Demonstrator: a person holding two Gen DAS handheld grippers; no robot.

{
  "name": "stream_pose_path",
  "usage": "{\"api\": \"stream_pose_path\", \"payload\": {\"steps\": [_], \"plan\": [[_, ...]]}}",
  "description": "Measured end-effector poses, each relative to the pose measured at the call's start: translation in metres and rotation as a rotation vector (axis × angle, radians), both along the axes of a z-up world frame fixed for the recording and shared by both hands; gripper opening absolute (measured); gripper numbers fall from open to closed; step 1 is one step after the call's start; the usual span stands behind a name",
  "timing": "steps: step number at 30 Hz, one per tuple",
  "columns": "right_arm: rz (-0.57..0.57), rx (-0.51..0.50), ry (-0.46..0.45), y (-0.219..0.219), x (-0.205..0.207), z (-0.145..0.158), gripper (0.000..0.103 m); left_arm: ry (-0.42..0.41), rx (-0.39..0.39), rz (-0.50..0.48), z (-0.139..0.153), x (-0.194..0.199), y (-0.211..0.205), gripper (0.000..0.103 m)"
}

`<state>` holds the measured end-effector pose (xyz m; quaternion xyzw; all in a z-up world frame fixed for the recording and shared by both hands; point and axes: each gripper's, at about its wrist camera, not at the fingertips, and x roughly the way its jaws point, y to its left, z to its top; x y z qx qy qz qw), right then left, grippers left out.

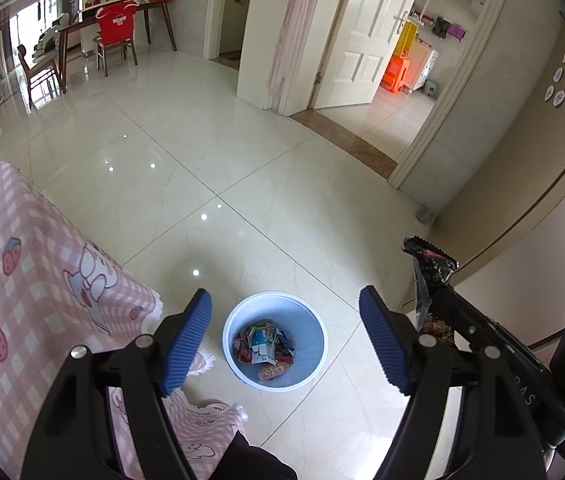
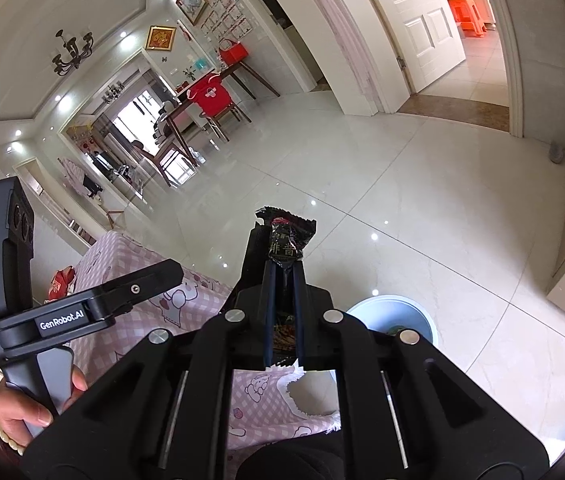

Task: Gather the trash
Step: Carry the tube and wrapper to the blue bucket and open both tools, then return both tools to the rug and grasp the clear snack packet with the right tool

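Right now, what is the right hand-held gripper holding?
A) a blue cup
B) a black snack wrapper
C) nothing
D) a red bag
B: the right hand-held gripper is shut on a black snack wrapper, up beside the bin.

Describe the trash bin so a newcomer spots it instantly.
Start at the pink checked tablecloth hanging off the table corner. On the cream tiled floor just beside that corner stands the trash bin: round, pale blue, white-rimmed, open-topped, and the only container holding crumpled snack wrappers.
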<state>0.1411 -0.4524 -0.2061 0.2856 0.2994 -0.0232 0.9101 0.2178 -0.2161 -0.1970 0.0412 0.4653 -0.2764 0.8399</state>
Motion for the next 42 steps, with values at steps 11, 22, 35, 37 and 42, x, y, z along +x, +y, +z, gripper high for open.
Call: {"api": "stream_pose_path", "payload": {"steps": [11, 22, 35, 37, 42], "plan": [[-0.024, 0.017, 0.018, -0.005, 0.021, -0.012, 0.046, -0.013, 0.001, 0.034, 0.002, 0.009, 0.019, 0.078], [0.063, -0.009, 0.010, 0.031, 0.023, 0.005, 0.046, -0.017, -0.026, 0.066, 0.009, 0.010, 0.047, 0.078], [0.349, -0.100, -0.067, 0.164, 0.065, 0.060, 0.046, -0.157, -0.015, 0.280, 0.063, 0.019, 0.210, 0.078], [0.401, -0.115, -0.075, 0.191, 0.075, 0.066, 0.046, -0.174, 0.001, 0.329, 0.067, 0.023, 0.243, 0.078], [0.529, -0.160, -0.084, 0.267, 0.107, 0.080, 0.046, -0.181, 0.018, 0.461, 0.068, 0.047, 0.334, 0.078]]}}
